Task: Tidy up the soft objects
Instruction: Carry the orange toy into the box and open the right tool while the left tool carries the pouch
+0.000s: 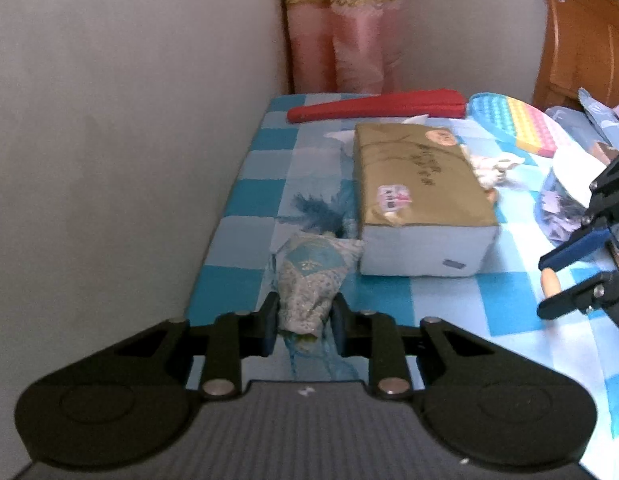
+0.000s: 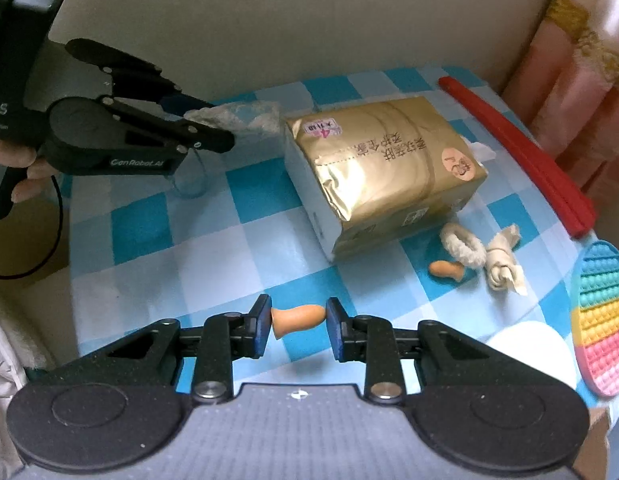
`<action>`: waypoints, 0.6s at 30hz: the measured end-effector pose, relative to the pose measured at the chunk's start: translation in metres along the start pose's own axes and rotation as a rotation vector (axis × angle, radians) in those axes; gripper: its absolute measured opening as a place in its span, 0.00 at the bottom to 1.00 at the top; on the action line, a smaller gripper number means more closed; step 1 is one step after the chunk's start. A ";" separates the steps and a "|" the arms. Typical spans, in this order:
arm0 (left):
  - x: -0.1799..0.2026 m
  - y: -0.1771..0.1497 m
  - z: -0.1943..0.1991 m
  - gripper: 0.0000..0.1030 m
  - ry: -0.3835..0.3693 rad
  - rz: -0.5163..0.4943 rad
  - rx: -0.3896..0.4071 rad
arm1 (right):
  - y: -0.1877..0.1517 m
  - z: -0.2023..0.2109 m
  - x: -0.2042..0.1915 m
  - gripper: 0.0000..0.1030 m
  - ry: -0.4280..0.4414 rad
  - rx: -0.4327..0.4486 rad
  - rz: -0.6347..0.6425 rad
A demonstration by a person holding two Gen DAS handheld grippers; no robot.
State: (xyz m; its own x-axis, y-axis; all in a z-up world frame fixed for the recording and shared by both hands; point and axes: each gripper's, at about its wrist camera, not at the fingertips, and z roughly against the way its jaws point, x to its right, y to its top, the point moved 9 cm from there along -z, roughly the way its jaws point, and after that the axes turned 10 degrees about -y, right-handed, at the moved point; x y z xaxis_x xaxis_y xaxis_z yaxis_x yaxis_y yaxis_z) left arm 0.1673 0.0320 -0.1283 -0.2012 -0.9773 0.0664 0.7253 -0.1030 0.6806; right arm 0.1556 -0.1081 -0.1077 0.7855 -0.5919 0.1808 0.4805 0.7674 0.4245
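Left hand-held gripper (image 1: 303,322) pinched the floral sachet (image 1: 311,280) above the checked bench (image 1: 449,320); right hand-held gripper (image 2: 298,322) clamped an orange foam piece (image 2: 297,319) endwise, probably for sorting

Checked table (image 2: 149,224): gold tissue pack (image 2: 381,168), red strip (image 2: 521,152), bubble mat (image 2: 605,316).

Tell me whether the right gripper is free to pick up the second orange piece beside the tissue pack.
Probably not yet: the right gripper is already shut on an orange piece. The other orange piece lies unobstructed on the checked cloth.
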 end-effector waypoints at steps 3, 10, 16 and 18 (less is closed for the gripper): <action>0.008 0.000 0.017 0.24 -0.013 -0.028 0.014 | -0.005 0.013 -0.003 0.33 -0.012 0.020 -0.021; 0.035 -0.002 0.052 0.23 -0.044 -0.102 0.010 | -0.023 0.051 -0.004 0.33 -0.053 0.072 -0.062; 0.066 0.005 0.078 0.23 -0.090 -0.178 0.017 | -0.043 0.085 0.012 0.33 -0.118 0.098 -0.114; 0.076 0.010 0.084 0.23 -0.112 -0.195 0.026 | -0.052 0.096 0.024 0.33 -0.159 0.099 -0.137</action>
State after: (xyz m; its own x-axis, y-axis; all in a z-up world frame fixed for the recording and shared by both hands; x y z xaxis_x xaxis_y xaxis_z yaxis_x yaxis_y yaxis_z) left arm 0.1035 -0.0279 -0.0554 -0.4085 -0.9127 0.0111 0.6485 -0.2816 0.7072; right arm 0.1117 -0.1860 -0.0401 0.6406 -0.7262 0.2497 0.5318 0.6541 0.5380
